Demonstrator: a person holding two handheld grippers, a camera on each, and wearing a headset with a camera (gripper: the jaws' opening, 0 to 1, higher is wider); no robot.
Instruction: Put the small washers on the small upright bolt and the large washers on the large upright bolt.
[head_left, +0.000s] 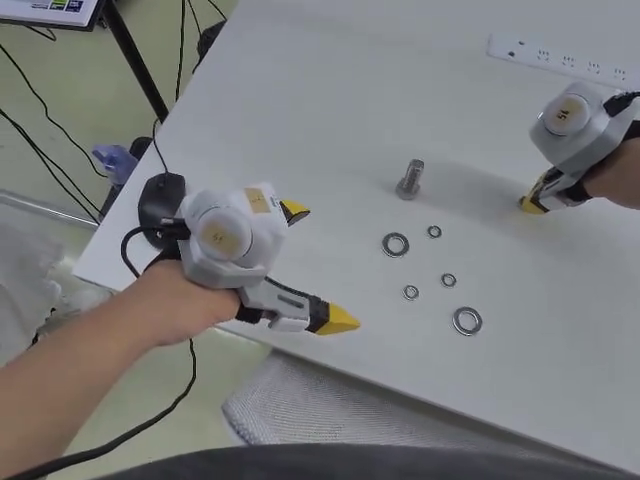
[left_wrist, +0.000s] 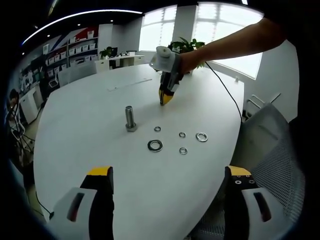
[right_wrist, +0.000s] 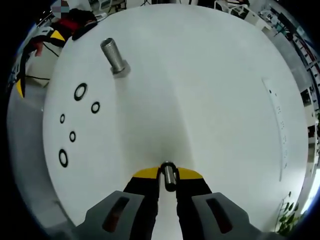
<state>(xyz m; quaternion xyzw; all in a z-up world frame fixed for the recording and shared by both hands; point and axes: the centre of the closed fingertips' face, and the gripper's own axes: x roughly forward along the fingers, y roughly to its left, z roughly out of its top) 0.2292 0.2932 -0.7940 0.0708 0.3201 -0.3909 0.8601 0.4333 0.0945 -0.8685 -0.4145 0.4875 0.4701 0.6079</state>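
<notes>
the right hand-held gripper (right_wrist: 168, 171) pinches one small bolt (right_wrist: 169, 179) between its yellow tips, low at the white tabletop (head_left: 300, 100) and well apart from the one large upright bolt (head_left: 409, 180). five washers lie flat near that bolt, two large washers (head_left: 395, 244) and three small washers (head_left: 448, 280), while the left hand-held gripper (head_left: 318, 265) hovers by the near edge, jaws spread wide and empty

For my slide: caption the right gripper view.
Right gripper shut on small grey metal bolt; five round metal washers beyond.
</notes>
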